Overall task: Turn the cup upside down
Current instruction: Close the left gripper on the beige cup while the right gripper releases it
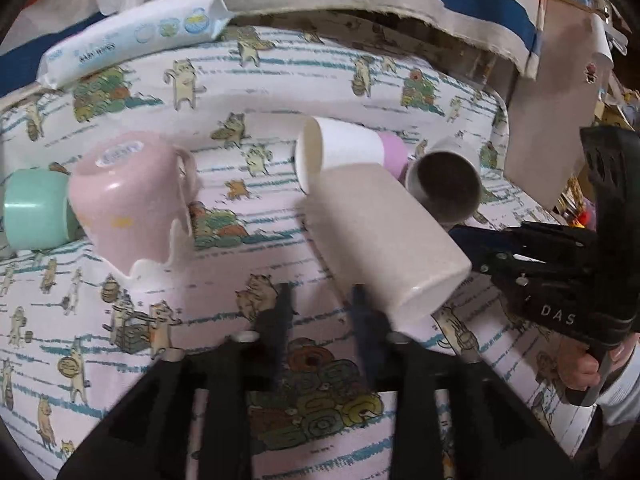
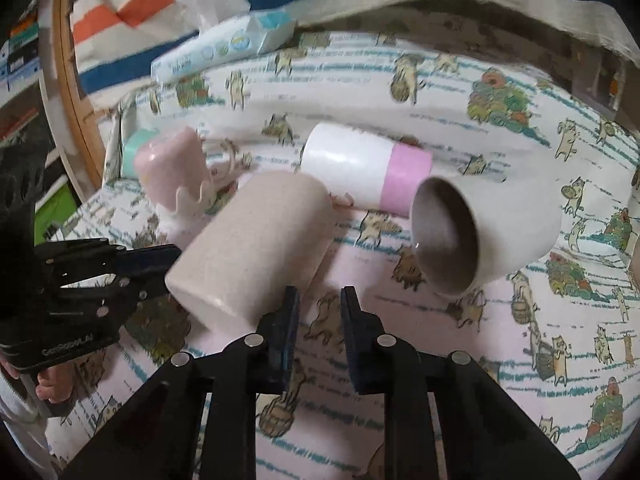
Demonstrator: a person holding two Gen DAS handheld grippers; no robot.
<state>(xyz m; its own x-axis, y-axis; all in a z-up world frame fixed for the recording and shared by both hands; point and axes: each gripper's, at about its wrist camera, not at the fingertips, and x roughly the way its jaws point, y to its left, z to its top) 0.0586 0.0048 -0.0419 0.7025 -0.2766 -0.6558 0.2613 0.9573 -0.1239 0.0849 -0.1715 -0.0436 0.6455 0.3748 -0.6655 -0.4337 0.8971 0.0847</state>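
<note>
**Both finger pairs parted and empty; beige cup on its side just ahead**

Fingers: left gripper [image 1: 320, 304] has a moderate gap between its two dark pads and nothing between them; right gripper [image 2: 320, 308] is parted by a narrow gap, likewise empty. In the left view the right gripper's blue-tipped fingers [image 1: 476, 234] reach in from the right, close to the beige cup's side; whether they touch it cannot be told.

1. Cat-print cloth [image 2: 500, 344]: white and pink with teal lines, spread under both finger pairs and under every cup.
2. Beige cup [image 1: 380, 240]: speckled, no handle, lying on its side. It sits just ahead of and right of the left fingers, closed base nearest them; ahead-left of the right fingers [image 2: 256, 248], base end near the left pad.
3. Grey-lined cup [image 2: 480, 228]: on its side, ahead-right of the right fingers, mouth turned toward them.
4. White cup with pink band [image 2: 368, 172]: on its side, beyond the beige cup.
5. Pink mug [image 1: 128, 200]: base up and tilted, far ahead-left of the left fingers.
6. Wipes packet [image 1: 132, 52]: at the cloth's far edge.
7. Mint cup [image 1: 34, 208]: left of the pink mug, touching it.
</note>
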